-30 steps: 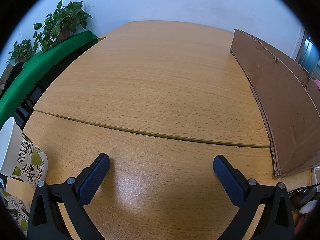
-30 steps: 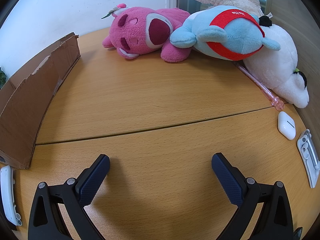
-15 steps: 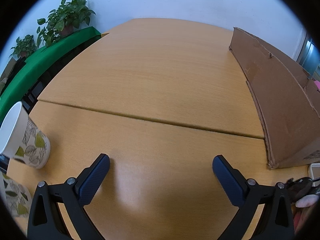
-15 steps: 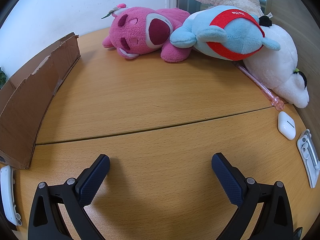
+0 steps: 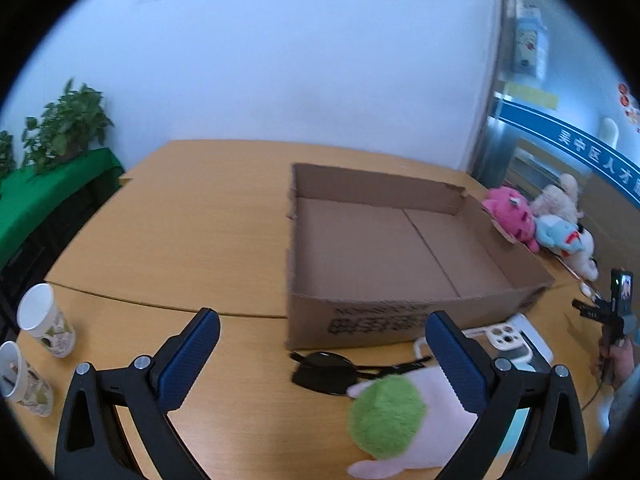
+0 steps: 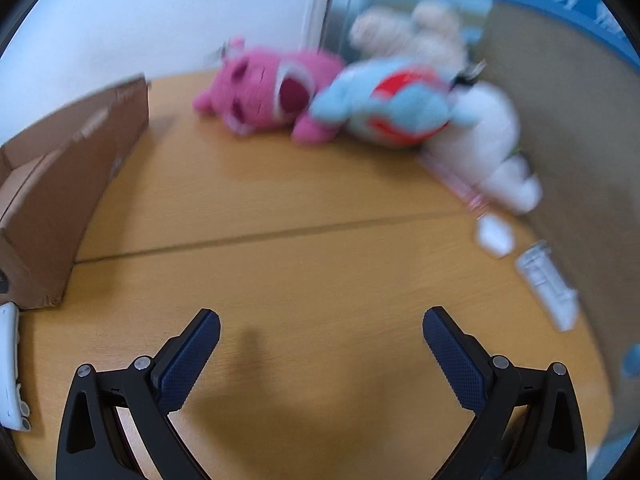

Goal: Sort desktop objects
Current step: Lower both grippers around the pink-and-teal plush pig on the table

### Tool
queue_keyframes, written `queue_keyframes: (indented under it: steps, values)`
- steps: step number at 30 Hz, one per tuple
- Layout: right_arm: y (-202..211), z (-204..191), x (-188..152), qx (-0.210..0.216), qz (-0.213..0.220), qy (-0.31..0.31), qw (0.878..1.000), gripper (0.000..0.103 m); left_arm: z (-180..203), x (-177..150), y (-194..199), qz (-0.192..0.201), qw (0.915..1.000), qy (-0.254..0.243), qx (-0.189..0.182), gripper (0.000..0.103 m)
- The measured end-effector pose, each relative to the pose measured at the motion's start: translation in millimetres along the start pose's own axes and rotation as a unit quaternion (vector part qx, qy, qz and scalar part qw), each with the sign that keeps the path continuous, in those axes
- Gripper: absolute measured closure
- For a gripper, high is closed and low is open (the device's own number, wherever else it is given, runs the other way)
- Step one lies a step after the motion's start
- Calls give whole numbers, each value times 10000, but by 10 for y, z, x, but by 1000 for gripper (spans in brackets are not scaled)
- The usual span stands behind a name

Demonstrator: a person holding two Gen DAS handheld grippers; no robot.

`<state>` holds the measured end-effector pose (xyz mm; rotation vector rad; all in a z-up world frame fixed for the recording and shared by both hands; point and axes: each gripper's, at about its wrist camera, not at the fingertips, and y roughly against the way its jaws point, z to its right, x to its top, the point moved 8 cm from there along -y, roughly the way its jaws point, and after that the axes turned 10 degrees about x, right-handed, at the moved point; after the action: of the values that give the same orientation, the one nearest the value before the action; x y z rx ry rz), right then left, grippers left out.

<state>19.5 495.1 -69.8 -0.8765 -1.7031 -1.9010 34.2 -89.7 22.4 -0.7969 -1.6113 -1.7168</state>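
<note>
My left gripper (image 5: 320, 340) is open, raised above the wooden table (image 5: 192, 240). Ahead lies an empty shallow cardboard box (image 5: 392, 256). Below the gripper sit black sunglasses (image 5: 324, 372), a green-and-pink plush (image 5: 396, 420) and a white phone case (image 5: 508, 340). My right gripper (image 6: 320, 340) is open with nothing between its fingers, over bare tabletop. Beyond it lie a pink plush (image 6: 268, 88), a blue plush (image 6: 396, 108) and a white plush (image 6: 488, 144), with a white earbud case (image 6: 494, 234) and a white clip-like object (image 6: 548, 284) at the right. This view is blurred.
Two leaf-patterned paper cups (image 5: 44, 320) stand at the table's left edge. Potted plants (image 5: 68, 124) on a green-covered stand are at the far left. A person's hand holding the other gripper (image 5: 616, 320) shows at the right. A white object (image 6: 10, 364) lies beside the box corner (image 6: 44, 280).
The left gripper has risen and pulled back sharply, bringing the whole box, sunglasses and plush into view. The right gripper has lifted and tilted up a little; its view is now blurred.
</note>
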Motion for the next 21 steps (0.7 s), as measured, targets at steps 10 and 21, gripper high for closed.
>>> queue_keyframes:
  steps: [10, 21]
  values:
    - [1234, -1102, -2, 2015, 708, 1163, 9700, 0, 575, -603, -335, -851, 9844, -72, -1536, 10]
    - [1818, -3525, -756, 4213, 304, 3012, 8549, 0, 459, -841, -59, -924, 9822, 385, -1590, 17]
